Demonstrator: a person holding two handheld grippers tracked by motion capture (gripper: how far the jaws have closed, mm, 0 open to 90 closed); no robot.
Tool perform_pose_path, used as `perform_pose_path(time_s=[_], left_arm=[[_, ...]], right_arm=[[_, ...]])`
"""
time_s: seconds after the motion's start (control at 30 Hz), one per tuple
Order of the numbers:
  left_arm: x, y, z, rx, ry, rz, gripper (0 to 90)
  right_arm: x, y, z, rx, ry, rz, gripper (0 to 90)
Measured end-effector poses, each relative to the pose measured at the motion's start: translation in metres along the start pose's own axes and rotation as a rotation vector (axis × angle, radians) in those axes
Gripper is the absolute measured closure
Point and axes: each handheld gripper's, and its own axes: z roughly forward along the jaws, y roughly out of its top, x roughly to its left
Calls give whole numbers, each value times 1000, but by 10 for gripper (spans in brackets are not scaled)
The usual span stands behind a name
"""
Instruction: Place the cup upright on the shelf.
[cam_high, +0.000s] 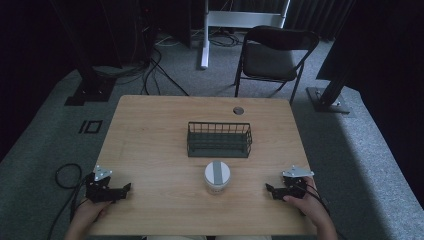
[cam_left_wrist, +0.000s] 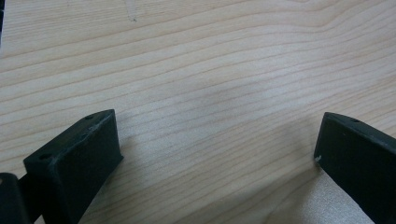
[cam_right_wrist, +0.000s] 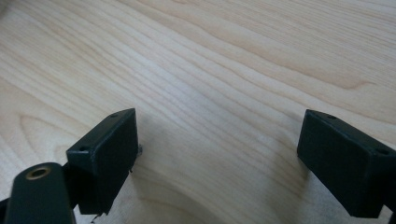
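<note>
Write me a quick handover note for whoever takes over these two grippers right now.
Left gripper: open, holding nothing, resting near the table's front left edge.
Right gripper: open, holding nothing, near the front right edge.
White jar: upright with its lid on, at front centre between the two grippers, touched by neither.
Wire basket: just behind the jar at mid table; looks empty.
Done: nothing visibly started.
Left: probably pick up the jar and deal with it, perhaps into the basket.
</note>
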Motion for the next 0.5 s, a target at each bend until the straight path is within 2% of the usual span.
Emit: perform_pose_path(time_s=[0.1, 0.5], left_arm=[[0, 1, 1, 5, 22, -6, 6], [0, 0, 0, 6, 21, -1, 6]], right_arm=[[2, -2, -2, 0, 7, -7, 121], [2, -2, -2, 1, 7, -5, 116]])
